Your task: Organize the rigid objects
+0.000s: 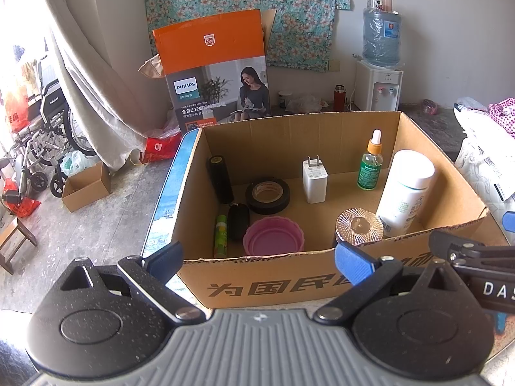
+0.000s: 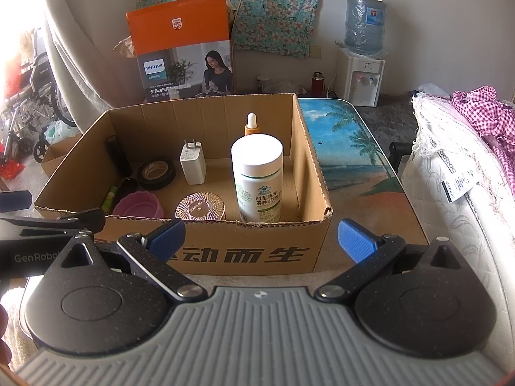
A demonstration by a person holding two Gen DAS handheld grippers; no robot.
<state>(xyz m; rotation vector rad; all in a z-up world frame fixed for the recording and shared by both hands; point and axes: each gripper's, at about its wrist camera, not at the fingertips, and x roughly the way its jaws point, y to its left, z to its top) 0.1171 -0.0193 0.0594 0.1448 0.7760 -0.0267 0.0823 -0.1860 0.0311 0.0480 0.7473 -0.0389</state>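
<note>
The cardboard box sat open-topped on a table, its near wall just ahead of the left gripper and the right gripper, both spread wide and holding nothing. Inside stood one white bottle, one dropper bottle, one charger, one black cylinder, one tape roll, one pink cup, one glass lid and one green tube, with bare floor mid-box. Only the right view showed the table's palm-beach print beside the box; only the left showed the dropper bottle whole.

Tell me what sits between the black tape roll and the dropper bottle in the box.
The white charger stands upright between the tape roll and dropper bottle, clearest in the left wrist view.
</note>
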